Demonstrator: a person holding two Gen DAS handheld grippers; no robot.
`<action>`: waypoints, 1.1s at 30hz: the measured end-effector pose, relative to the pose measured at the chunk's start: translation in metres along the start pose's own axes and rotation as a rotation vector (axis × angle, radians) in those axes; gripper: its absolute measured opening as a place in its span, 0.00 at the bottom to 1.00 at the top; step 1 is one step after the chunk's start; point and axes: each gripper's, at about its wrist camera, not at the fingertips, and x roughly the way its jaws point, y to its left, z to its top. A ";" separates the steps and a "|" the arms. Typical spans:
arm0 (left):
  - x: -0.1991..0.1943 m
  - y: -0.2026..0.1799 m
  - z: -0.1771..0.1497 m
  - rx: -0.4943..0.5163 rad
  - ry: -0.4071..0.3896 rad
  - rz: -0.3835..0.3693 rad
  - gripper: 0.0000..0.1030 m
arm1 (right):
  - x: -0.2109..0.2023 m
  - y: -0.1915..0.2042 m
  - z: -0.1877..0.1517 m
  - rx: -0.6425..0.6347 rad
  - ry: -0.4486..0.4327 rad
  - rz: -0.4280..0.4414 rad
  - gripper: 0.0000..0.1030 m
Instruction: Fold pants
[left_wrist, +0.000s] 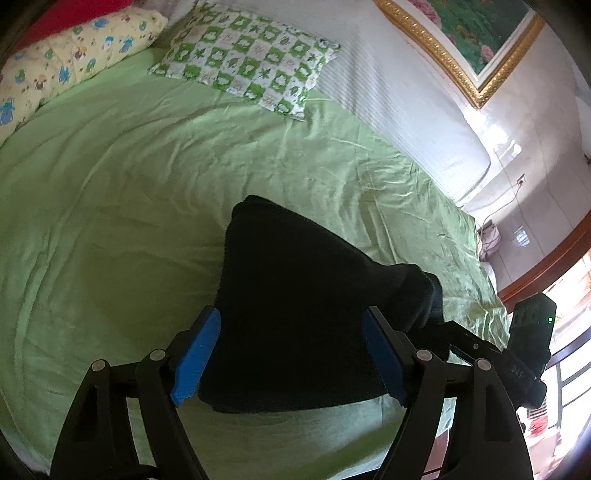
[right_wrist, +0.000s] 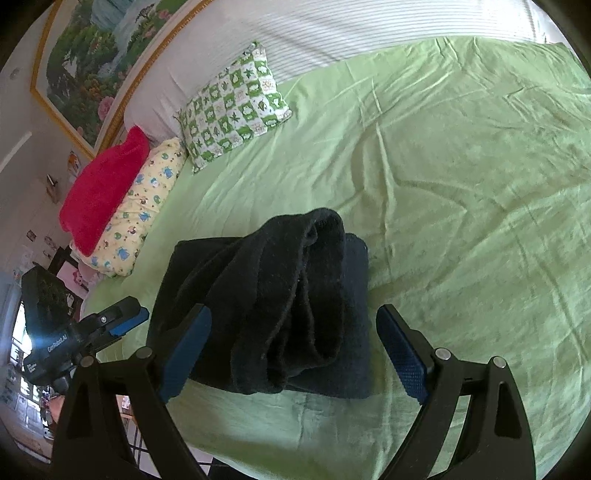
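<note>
The black pants (left_wrist: 295, 302) lie folded into a compact stack on the green bed sheet (left_wrist: 129, 221), near the bed's front edge. In the right wrist view the pants (right_wrist: 280, 314) show a rolled, bunched layer on top of a flat folded layer. My left gripper (left_wrist: 291, 354) is open, its blue pads on either side of the stack, holding nothing. My right gripper (right_wrist: 293, 354) is open too, hovering over the near edge of the stack. The left gripper also shows in the right wrist view (right_wrist: 125, 321) at the stack's left side.
A green checked pillow (left_wrist: 247, 62), a yellow patterned pillow (left_wrist: 74, 55) and a red cushion (right_wrist: 103, 188) sit at the head of the bed. A framed painting (left_wrist: 469, 40) hangs on the wall. The bed's edge runs just below the grippers.
</note>
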 end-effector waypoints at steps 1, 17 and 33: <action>0.002 0.001 0.000 -0.004 0.004 0.003 0.77 | 0.001 -0.001 0.000 0.003 0.002 0.000 0.88; 0.028 0.014 0.006 -0.042 0.056 0.017 0.78 | 0.010 -0.012 -0.001 0.034 0.013 0.009 0.88; 0.039 0.019 0.005 -0.070 0.084 -0.011 0.78 | 0.015 -0.020 -0.003 0.080 0.038 0.053 0.88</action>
